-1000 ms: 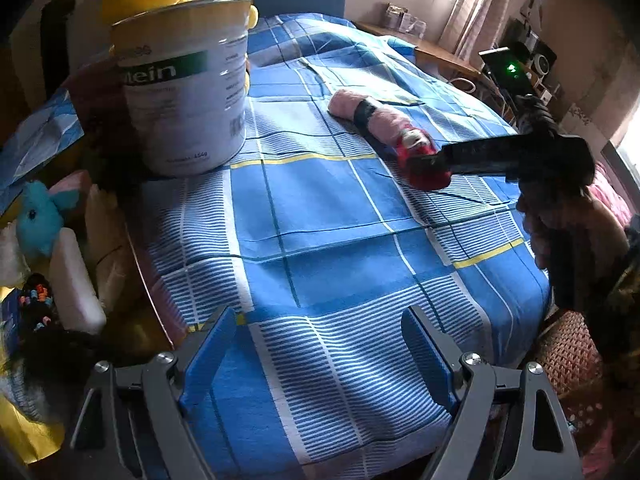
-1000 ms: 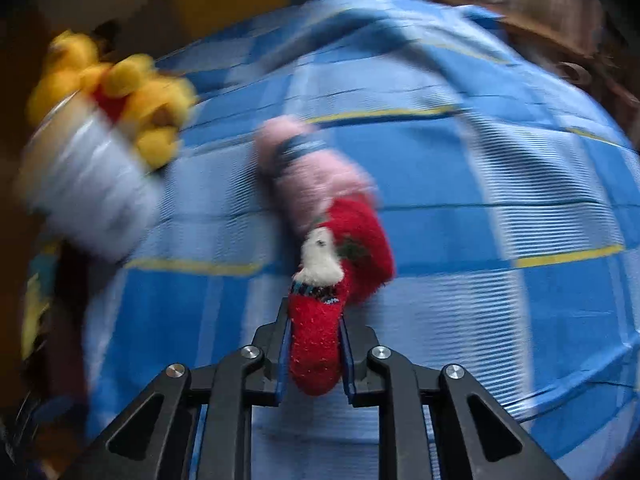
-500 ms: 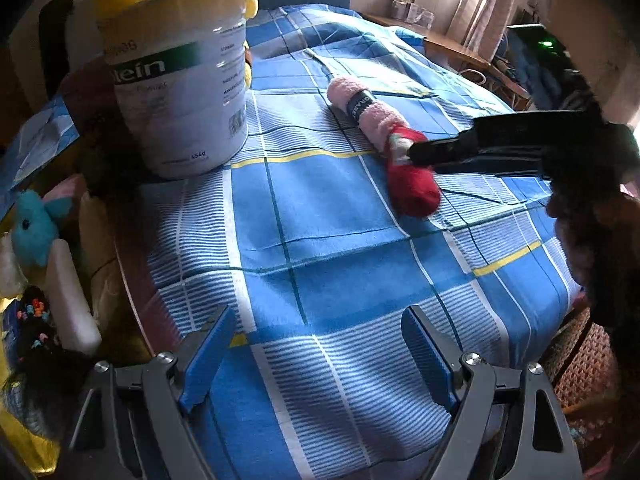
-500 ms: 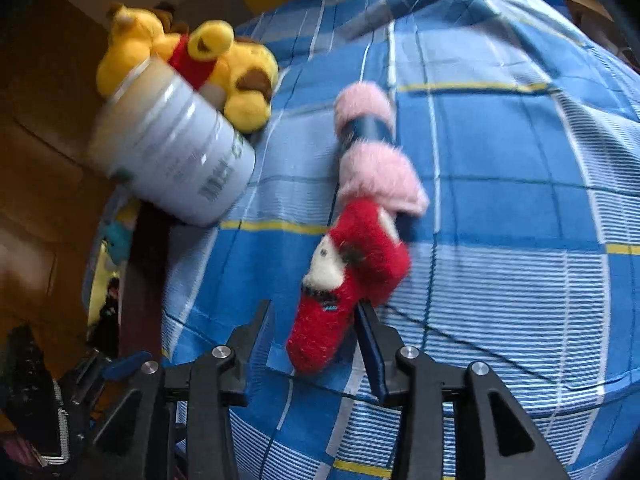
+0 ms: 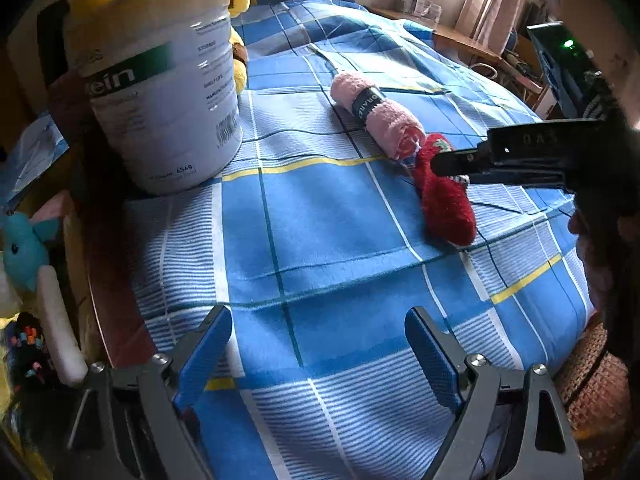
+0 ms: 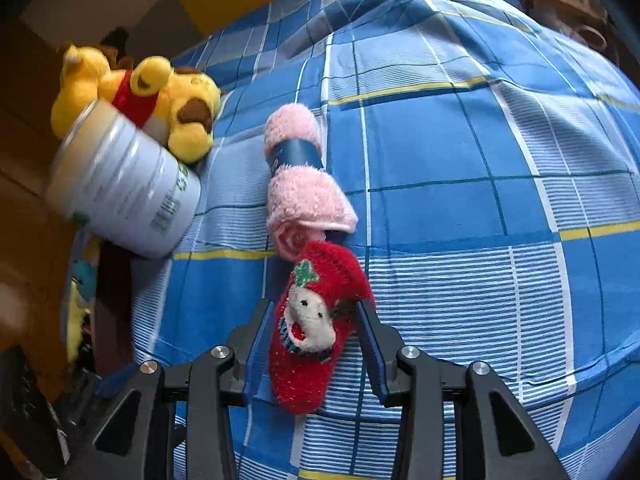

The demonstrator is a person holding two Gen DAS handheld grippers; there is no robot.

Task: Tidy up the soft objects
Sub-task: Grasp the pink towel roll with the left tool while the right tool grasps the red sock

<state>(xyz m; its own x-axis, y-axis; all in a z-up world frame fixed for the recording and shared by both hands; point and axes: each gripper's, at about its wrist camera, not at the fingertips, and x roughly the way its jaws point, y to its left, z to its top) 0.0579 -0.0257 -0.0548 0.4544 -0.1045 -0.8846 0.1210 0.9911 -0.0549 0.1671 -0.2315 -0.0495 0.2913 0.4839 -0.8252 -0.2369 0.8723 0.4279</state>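
— Blue checked cloth (image 5: 320,220) covers the bench. Where is the red sock (image 6: 316,328) kept?

— It is laid flat, touching the pink roll (image 6: 300,196). The right claw (image 6: 316,336) is spread around it, gripping nothing.

— And the left claw (image 5: 318,344)?

— Wide open, empty. The yellow bear (image 6: 160,100) is not yet sorted.

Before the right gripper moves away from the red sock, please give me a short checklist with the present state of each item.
1. Right gripper jaws open: ok, both stand apart from the red sock.
2. Red sock rests on the blue checked cloth: ok.
3. Red sock next to the pink rolled towel: ok, their ends meet.
4. Left gripper holds nothing: ok, open over the cloth.
5. White tin upright, away from the sock: ok.
6. Sock free of the jaw pads: cannot tell, fibres lie close to them.
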